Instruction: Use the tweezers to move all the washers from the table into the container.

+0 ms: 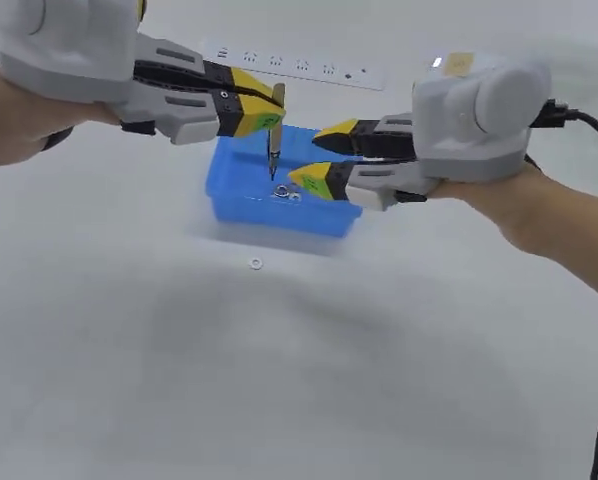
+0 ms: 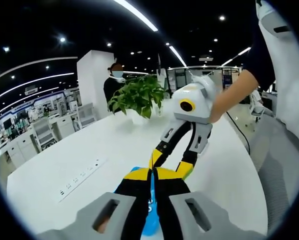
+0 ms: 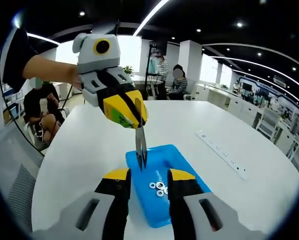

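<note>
Tweezer tips too small to tell whether washer gripped. My left gripper point(image 1: 275, 108) clamped on tweezers point(image 1: 274, 150), which hang straight down from its jaws into blue container point(image 1: 237, 205). My right gripper point(image 1: 315, 158) jaws apart, empty, over container's near side. Washers point(image 1: 287, 192) clustered inside, between right jaws. Loose washer point(image 1: 255, 263) on table point(image 1: 279, 380), just outside container.

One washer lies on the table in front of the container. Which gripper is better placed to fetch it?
Left. The left gripper is shut on the tweezers, tips over the container, close to that washer. The right gripper is open and empty.
</note>
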The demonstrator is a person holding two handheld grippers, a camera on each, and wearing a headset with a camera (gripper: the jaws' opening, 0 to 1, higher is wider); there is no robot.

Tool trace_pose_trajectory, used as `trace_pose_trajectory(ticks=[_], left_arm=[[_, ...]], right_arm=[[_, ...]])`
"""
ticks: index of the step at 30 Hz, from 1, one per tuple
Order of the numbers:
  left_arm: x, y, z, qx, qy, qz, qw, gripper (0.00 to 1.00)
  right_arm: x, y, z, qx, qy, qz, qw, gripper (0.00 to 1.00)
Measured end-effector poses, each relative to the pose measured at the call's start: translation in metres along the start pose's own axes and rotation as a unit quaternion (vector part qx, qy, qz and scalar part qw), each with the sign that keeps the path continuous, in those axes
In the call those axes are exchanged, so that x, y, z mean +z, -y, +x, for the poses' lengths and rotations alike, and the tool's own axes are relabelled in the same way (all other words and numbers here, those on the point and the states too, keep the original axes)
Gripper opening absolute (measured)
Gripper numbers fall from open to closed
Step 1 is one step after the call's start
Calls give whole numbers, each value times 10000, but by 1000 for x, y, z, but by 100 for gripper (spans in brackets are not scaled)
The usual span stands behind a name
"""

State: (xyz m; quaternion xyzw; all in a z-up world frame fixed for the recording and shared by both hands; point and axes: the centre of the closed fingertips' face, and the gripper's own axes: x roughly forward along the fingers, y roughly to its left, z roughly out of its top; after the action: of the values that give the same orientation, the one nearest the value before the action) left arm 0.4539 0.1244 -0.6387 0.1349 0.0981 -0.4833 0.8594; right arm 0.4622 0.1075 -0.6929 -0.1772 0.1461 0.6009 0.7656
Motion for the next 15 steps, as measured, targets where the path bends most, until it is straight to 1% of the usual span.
trace_pose_trajectory(ticks=[1,2,3,6,8,12,15], left_arm=[[-1,1,-1,13,-23,-2,10000,5],[-1,3,-2,16,-36,-4,10000,5],[-1,5,-3,19,-51,-2,10000,5],[-2,9,-6,23,-90,8,10000,5],[-3,11,-8,43,-106,0,9999,5],[-3,17,-13,54,-80,-12,10000,5],[-3,19,-17,120,-82,-6,9999,5]], right_arm=[[0,2,-5,-179,41,48,9998,31],[0,2,-9,-273,95,80,9995,33],[0,1,-13,-354,147,128,9992,34],[-6,-3,-24,-492,123,181,9985,37],[-10,-6,-31,-553,101,187,9982,40],[-17,-14,-45,-591,86,238,9979,40],[-23,-18,-52,-636,38,202,9978,46]])
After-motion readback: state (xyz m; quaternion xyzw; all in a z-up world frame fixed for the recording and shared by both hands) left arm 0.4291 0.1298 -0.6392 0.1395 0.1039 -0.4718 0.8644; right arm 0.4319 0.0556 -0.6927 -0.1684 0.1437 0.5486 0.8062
